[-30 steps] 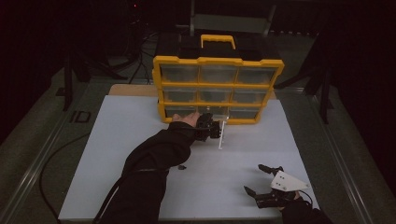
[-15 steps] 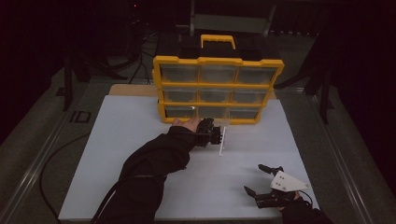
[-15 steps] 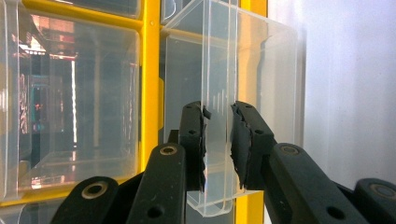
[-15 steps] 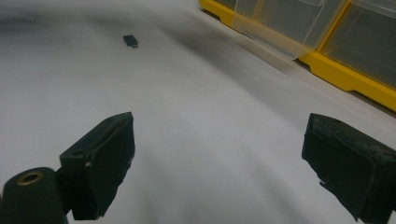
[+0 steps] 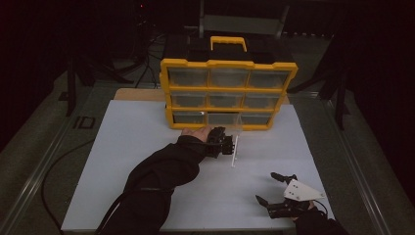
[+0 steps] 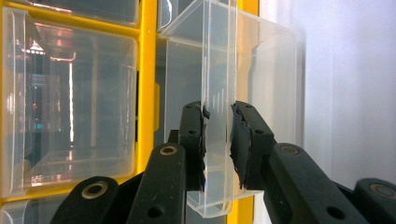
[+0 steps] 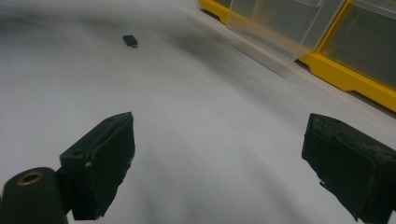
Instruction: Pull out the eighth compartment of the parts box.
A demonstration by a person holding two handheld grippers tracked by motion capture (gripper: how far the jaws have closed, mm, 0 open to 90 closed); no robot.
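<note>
The jaws of the left gripper (image 6: 217,149) are pinching the front wall of a clear plastic drawer (image 6: 219,70), one black pad on each side of the thin wall. The drawer is pulled partly out of the bottom row of the yellow organizer (image 6: 145,84), and its back part is still inside the slot. Beside it, other clear drawers sit closed in the yellow frame. In the high view the left gripper (image 5: 230,146) is just in front of the organizer (image 5: 228,63), at the middle slot of the lowest row, and the drawer (image 5: 236,132) sticks out toward the person over the white bench (image 5: 122,147). The dark sleeve (image 5: 166,171) reaches in from the bottom.

The jaws of the right gripper (image 7: 217,172) are spread wide with nothing between them, low over the bench surface. In the high view this gripper (image 5: 276,188) is near the front right edge, well apart from the organizer. A small black object (image 7: 130,40) lies on the bench farther away.
</note>
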